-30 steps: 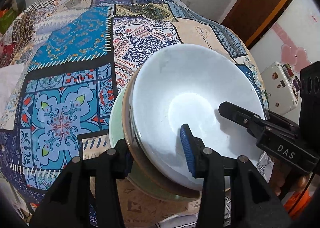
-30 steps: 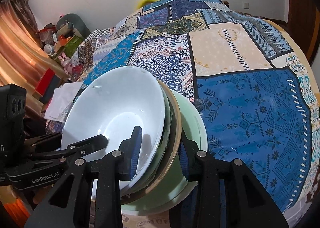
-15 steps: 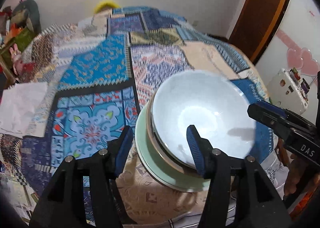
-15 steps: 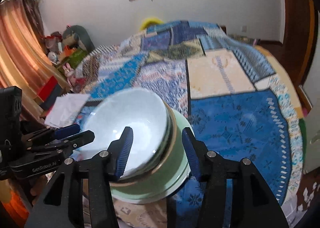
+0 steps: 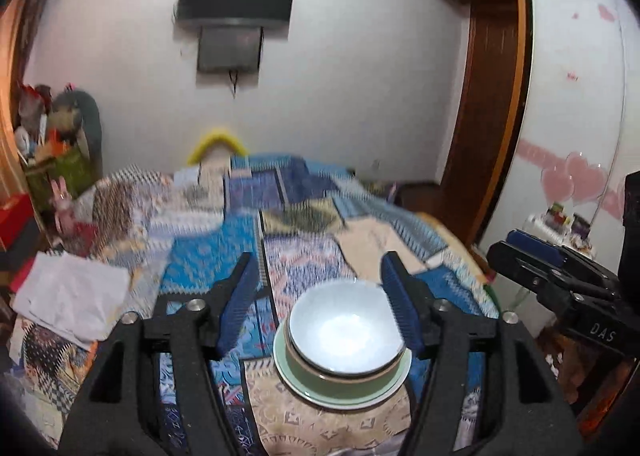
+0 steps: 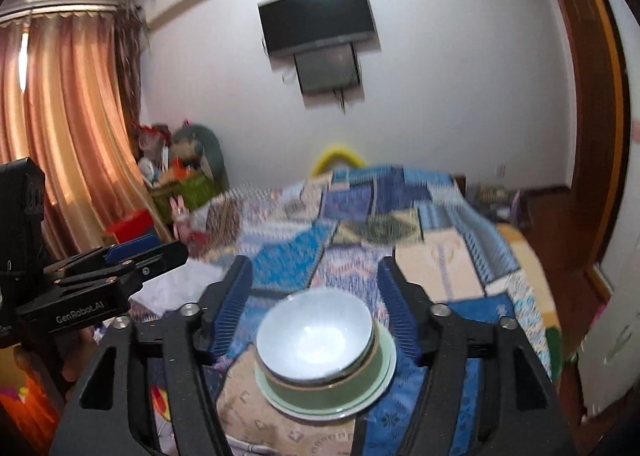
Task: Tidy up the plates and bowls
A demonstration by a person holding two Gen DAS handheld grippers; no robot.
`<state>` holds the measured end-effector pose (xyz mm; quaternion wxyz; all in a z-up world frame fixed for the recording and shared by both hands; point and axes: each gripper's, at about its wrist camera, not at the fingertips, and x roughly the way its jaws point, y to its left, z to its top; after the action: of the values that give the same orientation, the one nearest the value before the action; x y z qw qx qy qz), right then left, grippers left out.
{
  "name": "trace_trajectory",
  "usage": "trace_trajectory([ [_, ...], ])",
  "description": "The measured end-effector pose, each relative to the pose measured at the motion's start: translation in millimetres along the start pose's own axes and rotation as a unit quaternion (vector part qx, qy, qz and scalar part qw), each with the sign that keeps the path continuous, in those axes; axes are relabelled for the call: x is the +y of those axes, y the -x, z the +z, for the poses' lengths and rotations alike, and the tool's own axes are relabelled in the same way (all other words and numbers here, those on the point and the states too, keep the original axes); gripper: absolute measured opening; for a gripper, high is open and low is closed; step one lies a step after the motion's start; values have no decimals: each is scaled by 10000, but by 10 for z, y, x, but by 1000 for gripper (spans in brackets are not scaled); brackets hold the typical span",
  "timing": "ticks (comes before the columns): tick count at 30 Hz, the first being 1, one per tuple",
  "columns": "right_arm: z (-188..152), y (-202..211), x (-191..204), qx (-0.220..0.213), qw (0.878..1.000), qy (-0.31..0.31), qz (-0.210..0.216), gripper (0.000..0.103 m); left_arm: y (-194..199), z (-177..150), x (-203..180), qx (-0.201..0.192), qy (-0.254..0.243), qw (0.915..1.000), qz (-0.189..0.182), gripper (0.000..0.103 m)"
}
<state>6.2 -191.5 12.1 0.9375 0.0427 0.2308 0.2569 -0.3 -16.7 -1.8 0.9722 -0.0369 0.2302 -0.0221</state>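
A white bowl [image 5: 346, 330] [image 6: 316, 338] sits nested in a green bowl [image 5: 340, 382] [image 6: 320, 390] on a pale green plate [image 5: 298, 388] [image 6: 380, 384], stacked on the patchwork bedspread. My left gripper [image 5: 320, 302] hangs well above and behind the stack, its jaws opening with nothing between the blue pads. My right gripper [image 6: 314, 306] is likewise raised clear of the stack, jaws opening and empty. Each gripper shows in the other's view: the right gripper [image 5: 532, 252] at the right edge, the left gripper [image 6: 132, 252] at the left edge.
The stack stands near the front edge of the bed [image 5: 208, 268]. White cloth [image 5: 72, 296] lies at the bed's left. Toys and boxes [image 6: 176, 175] crowd the far left corner. A wooden door frame [image 5: 488, 103] and white cabinet [image 5: 576, 95] stand at the right.
Both grippers let go of the stack's rim, opened wider, and rose up and back while tilting toward level. The stack now looks small and far below, and the room's wall has come into view.
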Motion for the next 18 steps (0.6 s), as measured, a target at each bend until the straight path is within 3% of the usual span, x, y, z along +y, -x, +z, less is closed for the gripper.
trace_trajectory([
  [4,45,247,109,-433,9989,192,-39,80,291,17,-62,-533,-90,9985,55,88],
  [8,37,355,176,-653,9975,268,-25,89,443,-4,-105,-771,-153,9969,91,100],
  [12,16,368,204,-802,9964,276,-18,103,584,-41,-120,-1034,-137,9945,138,103],
  [18,-5,398,204,-888,9959,186,27,103,609,-81,-81,-1071,-56,9940,225,103],
])
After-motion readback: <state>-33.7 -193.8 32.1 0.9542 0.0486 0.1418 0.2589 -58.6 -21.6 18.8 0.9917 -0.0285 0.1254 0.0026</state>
